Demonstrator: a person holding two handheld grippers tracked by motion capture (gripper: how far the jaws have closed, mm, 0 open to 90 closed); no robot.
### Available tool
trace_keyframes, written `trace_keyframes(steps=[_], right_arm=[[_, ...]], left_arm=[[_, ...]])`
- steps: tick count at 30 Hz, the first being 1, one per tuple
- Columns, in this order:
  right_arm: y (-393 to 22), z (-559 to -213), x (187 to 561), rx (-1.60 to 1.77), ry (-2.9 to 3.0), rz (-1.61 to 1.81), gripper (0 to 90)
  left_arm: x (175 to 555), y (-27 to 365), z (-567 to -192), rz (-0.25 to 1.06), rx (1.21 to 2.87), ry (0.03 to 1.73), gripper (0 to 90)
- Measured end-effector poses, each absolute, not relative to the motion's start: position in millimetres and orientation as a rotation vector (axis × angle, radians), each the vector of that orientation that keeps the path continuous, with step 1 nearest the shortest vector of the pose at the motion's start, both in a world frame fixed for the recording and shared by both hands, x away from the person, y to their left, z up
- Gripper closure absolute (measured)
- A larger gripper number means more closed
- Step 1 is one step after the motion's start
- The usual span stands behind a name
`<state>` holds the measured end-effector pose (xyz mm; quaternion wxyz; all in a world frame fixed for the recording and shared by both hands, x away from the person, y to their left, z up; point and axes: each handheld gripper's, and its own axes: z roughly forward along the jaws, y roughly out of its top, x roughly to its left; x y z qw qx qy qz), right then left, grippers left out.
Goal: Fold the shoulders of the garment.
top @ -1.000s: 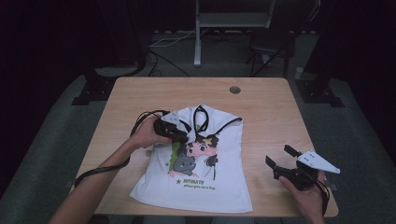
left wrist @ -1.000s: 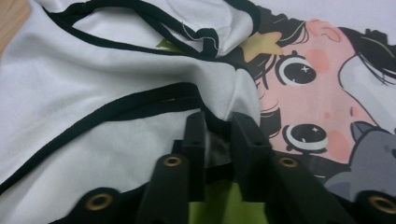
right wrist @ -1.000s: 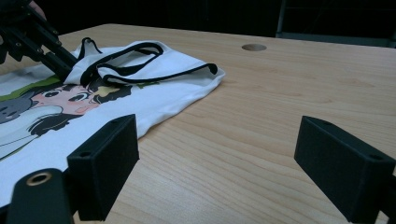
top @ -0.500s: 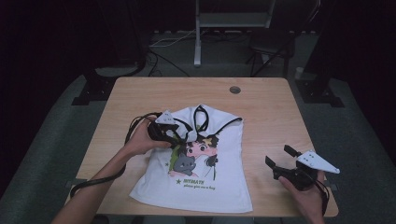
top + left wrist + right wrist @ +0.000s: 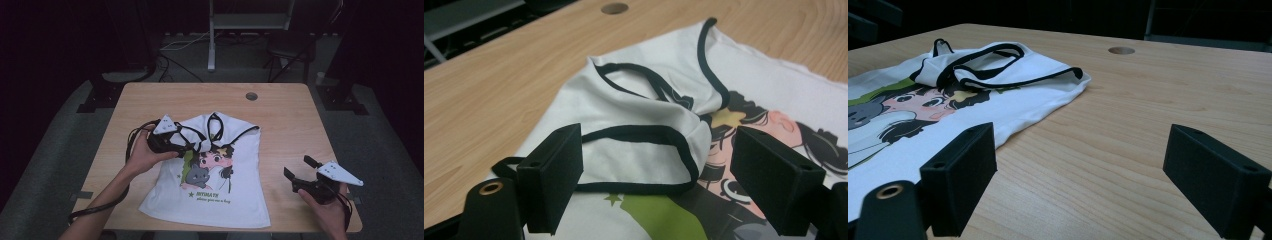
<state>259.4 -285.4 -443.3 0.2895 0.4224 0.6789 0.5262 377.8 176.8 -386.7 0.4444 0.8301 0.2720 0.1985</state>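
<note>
The left hand-held gripper (image 5: 187, 145) has just been opening its jaws wide and holds nothing. The folded-in sleeve lies loose on the shirt (image 5: 215, 195), mid-worktop (image 5: 280, 115). The right sleeve is still unfolded. The right hand-held gripper (image 5: 298, 172) waits open and empty.

Light wood table (image 5: 280, 120), round grommet hole (image 5: 251, 96) near far edge. White printed tank top (image 5: 220, 200) flat on it, straps folded over chest.

White tank top (image 5: 210, 170), green print under cartoon, approx "MYMATH", smaller line below unreadable
</note>
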Motion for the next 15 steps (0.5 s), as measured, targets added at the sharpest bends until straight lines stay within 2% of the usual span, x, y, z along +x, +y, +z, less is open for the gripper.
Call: trace_keyframes(steps=[15], right_arm=[[-285.4,-443.3,259.1,1.121,1.811,1.407,13.4]], left_arm=[[346.5,206.2,-387.0,0.538,1.942,0.796,20.8]])
